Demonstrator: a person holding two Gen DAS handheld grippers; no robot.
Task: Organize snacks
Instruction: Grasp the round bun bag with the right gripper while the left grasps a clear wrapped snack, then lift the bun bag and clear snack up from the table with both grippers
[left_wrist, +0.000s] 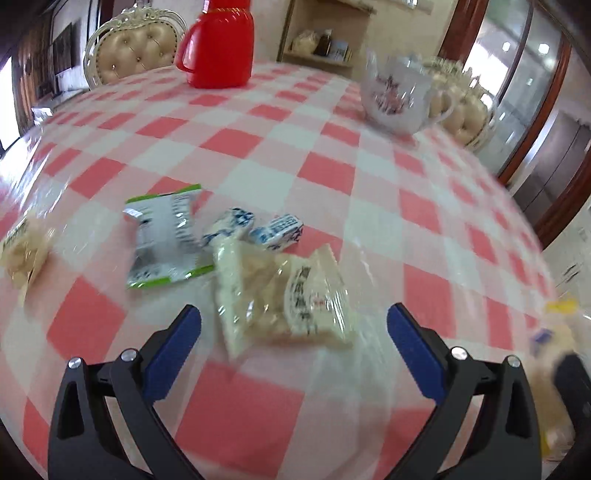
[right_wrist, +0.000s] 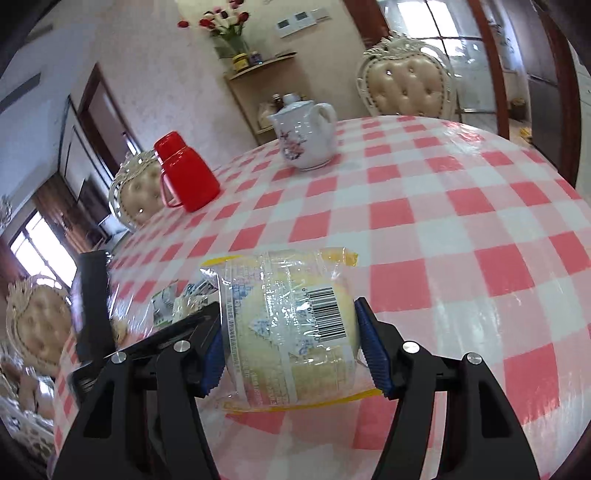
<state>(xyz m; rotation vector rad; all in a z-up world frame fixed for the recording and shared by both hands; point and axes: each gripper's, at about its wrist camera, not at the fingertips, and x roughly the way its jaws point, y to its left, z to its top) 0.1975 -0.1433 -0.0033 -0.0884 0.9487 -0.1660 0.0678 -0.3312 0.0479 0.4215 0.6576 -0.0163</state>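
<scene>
My right gripper (right_wrist: 288, 304) is shut on a clear, yellow-edged packet of sponge cake (right_wrist: 295, 332), lifted a little above the red-and-white checked tablecloth (right_wrist: 443, 221). My left gripper (left_wrist: 294, 309) is open, its blue pads on either side of a clear cracker packet (left_wrist: 284, 299) lying on the cloth without touching it. Behind that packet lie a green-and-white packet (left_wrist: 166, 236) and two small blue-and-white wrapped sweets (left_wrist: 231, 225) (left_wrist: 279, 230). Another pale snack packet (left_wrist: 26, 251) lies at the far left. In the right wrist view the snack pile (right_wrist: 177, 299) shows partly behind the left finger.
A red jug (left_wrist: 218, 44) and a white flowered teapot (left_wrist: 397, 92) stand at the far side of the table. Padded chairs (right_wrist: 410, 85) ring the table. A wall shelf (right_wrist: 258, 74) holds jars. The left gripper's black body (right_wrist: 92, 306) is blurred at the left.
</scene>
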